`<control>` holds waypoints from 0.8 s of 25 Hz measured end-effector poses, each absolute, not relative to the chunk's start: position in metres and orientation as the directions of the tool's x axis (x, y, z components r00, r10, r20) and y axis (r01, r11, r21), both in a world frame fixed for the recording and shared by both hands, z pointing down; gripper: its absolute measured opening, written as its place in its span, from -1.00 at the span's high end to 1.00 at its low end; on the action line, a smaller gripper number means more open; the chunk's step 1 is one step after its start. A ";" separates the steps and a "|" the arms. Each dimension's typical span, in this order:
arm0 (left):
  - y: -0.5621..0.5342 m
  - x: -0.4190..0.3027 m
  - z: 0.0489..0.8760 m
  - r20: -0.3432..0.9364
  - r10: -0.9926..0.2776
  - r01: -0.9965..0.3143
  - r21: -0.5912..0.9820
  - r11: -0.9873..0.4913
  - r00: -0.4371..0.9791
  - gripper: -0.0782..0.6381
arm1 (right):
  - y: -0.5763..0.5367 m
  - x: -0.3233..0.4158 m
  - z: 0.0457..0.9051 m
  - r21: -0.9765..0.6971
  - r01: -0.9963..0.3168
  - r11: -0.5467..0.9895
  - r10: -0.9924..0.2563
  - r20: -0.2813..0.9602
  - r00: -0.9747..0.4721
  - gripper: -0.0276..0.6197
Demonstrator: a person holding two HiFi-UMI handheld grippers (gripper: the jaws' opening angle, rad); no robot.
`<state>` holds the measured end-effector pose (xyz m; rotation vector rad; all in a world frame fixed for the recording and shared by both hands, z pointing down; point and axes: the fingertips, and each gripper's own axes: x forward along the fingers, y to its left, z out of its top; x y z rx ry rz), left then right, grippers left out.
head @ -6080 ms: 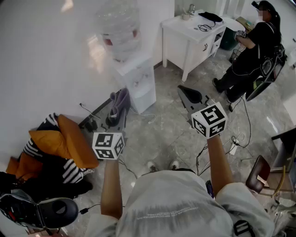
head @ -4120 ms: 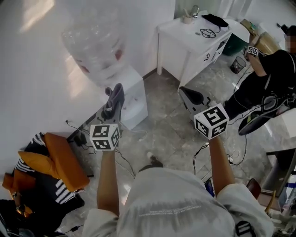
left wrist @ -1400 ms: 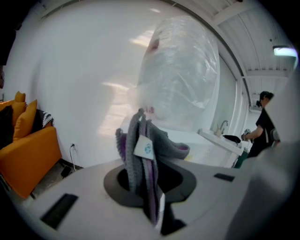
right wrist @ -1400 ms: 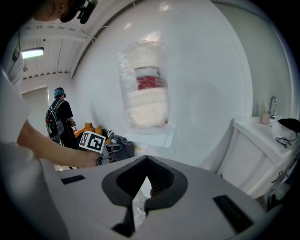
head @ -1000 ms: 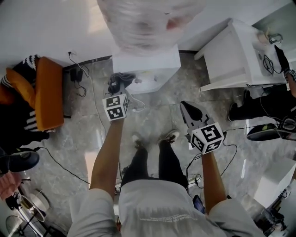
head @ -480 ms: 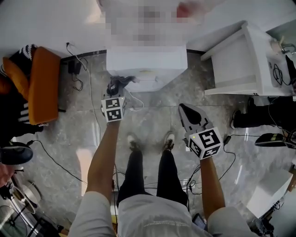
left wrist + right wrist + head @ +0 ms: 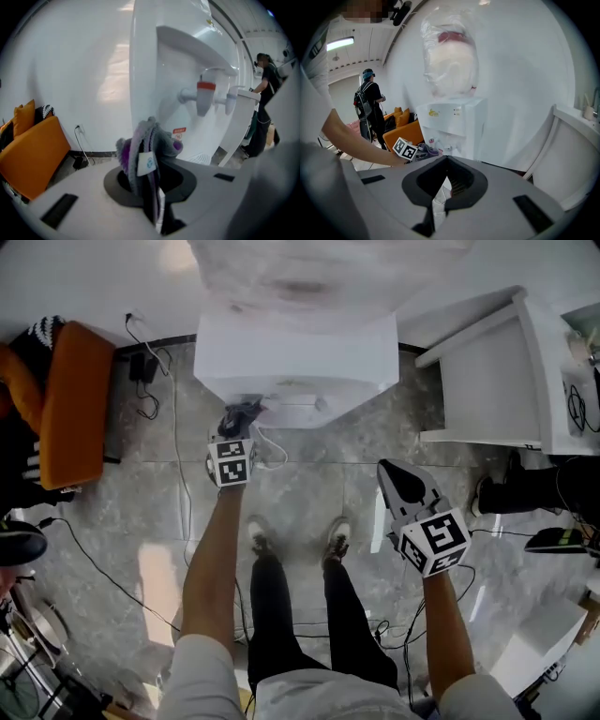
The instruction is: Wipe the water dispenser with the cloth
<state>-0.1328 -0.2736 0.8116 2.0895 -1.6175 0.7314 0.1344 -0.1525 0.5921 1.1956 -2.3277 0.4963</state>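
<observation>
The white water dispenser [image 7: 295, 352] stands against the wall with a clear bottle [image 7: 309, 268] on top. My left gripper [image 7: 239, 423] is shut on a grey-purple cloth [image 7: 247, 411], held just before the dispenser's lower front. In the left gripper view the cloth [image 7: 146, 152] sticks up between the jaws, a short way from the dispenser's taps [image 7: 206, 96], one with a red cap. My right gripper [image 7: 405, 482] hangs shut and empty at the right, away from the dispenser [image 7: 457, 117].
An orange cushion [image 7: 70, 404] lies at the left with cables [image 7: 155, 381] on the floor beside it. A white table [image 7: 506, 371] stands close to the dispenser's right. Another person [image 7: 370, 108] stands farther off. My feet [image 7: 258, 535] are on the grey tiled floor.
I have walked up to the dispenser. The left gripper with the cloth has moved closer to its front, and the right gripper has drifted down and right.
</observation>
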 end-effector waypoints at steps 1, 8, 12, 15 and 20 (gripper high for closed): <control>-0.274 -0.133 0.822 0.629 -0.753 -0.968 -0.002 -0.250 0.193 0.65 | -0.151 0.136 0.596 -0.098 -0.824 0.558 -0.651 0.563 -0.508 0.87; -0.271 -0.128 0.860 0.648 -0.747 -0.976 -0.027 -0.218 0.149 0.65 | -0.151 0.154 0.603 -0.092 -0.822 0.562 -0.656 0.556 -0.511 0.88; -0.238 -0.087 0.845 0.651 -0.733 -0.966 0.004 -0.260 0.200 0.65 | -0.150 0.169 0.583 -0.093 -0.827 0.555 -0.673 0.535 -0.511 0.88; -0.202 -0.017 0.824 0.655 -0.673 -0.907 0.047 -0.418 0.344 0.65 | -0.147 0.181 0.559 -0.096 -0.833 0.544 -0.693 0.508 -0.511 0.87; -0.184 0.086 0.746 0.507 -0.696 -0.855 0.196 -0.481 0.508 0.65 | -0.141 0.210 0.521 -0.086 -0.851 0.518 -0.731 0.472 -0.493 0.88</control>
